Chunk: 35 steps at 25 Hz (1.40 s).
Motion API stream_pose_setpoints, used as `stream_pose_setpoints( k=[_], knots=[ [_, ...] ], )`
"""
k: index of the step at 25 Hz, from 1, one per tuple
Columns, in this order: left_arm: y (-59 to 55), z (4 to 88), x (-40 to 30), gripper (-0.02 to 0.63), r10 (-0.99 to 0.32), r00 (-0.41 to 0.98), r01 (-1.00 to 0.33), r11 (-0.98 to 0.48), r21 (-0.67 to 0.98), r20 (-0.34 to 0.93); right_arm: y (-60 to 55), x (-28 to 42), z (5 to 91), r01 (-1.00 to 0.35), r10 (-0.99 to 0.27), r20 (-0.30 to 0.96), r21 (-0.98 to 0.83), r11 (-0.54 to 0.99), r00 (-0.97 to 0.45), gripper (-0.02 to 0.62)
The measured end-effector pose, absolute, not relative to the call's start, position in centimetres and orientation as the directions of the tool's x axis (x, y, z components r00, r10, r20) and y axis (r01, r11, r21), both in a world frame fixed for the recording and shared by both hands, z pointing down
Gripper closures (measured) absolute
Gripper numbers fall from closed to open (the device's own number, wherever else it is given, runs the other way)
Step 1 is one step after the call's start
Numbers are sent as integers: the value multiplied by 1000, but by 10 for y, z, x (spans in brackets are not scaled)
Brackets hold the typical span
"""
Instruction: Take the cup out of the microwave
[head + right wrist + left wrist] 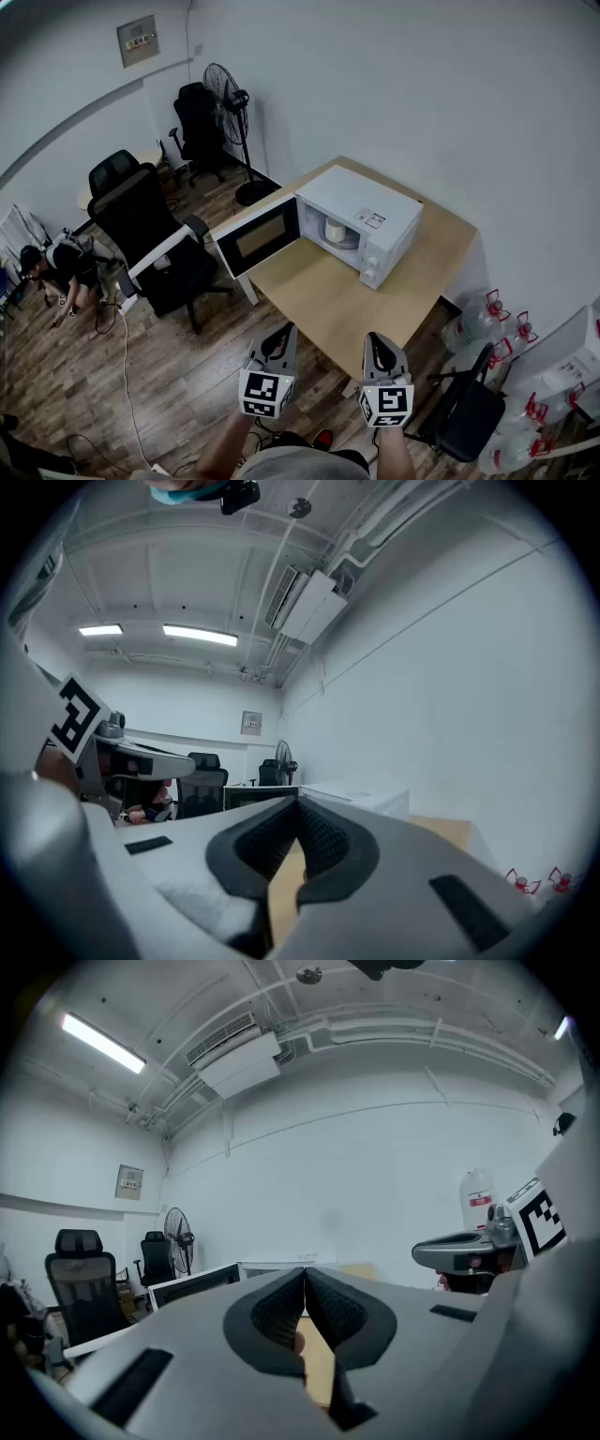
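Step in hand: approach. The door [258, 236] of the microwave [361, 220] stands swung open to the left, so the cavity is accessible. The cup [336, 231] sits inside the cavity on its floor, not yet touched. The microwave stands on the far part of the worktop [319, 291].

Left gripper [279, 343] – fingers [272, 1312] closed pad to pad, nothing between them. Right gripper [378, 345] – fingers [323, 836] likewise closed and empty. Both are held side by side close to the person's body, near the front edge of the worktop and well apart from the microwave, pointing roughly level toward it.

Next move, as judged: carry one gripper forward over the worktop to the cavity opening, part its fingers before entry, and bring them to either side of the cup. The right gripper looks the better placed, being clear of the open door.
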<state>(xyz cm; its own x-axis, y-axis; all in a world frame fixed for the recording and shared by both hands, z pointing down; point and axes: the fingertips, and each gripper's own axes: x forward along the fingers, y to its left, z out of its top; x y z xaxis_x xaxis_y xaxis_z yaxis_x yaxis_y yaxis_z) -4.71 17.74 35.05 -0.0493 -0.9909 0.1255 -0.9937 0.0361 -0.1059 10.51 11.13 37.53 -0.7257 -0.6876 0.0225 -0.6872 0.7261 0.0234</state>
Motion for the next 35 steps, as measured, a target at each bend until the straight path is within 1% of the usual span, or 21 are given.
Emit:
stream_pose_setpoints(
  k=[3,11,18,28,35],
  knots=[
    [172,354,-50,583,-990,-51,-993,36,-108,131,106,103,376,-683,-683,12,8,731,-731,578],
    [156,355,-56,583,-990,-46,-994,31,-106,137,91,95,383,-689,-688,35,8,725,-724,578],
    [115,365,-89,583,-988,-23,-994,6,-106,156,52,66,386,-705,-705,35,-3,709,-709,578],
    [11,369,-161,583,-977,96,-986,-120,-117,188,-26,-8,386,-771,-768,64,-17,637,-637,578],
    [-49,386,-192,583,-953,209,-969,-233,-87,221,-64,-44,397,-830,-824,108,-18,557,-556,578]
  ],
)
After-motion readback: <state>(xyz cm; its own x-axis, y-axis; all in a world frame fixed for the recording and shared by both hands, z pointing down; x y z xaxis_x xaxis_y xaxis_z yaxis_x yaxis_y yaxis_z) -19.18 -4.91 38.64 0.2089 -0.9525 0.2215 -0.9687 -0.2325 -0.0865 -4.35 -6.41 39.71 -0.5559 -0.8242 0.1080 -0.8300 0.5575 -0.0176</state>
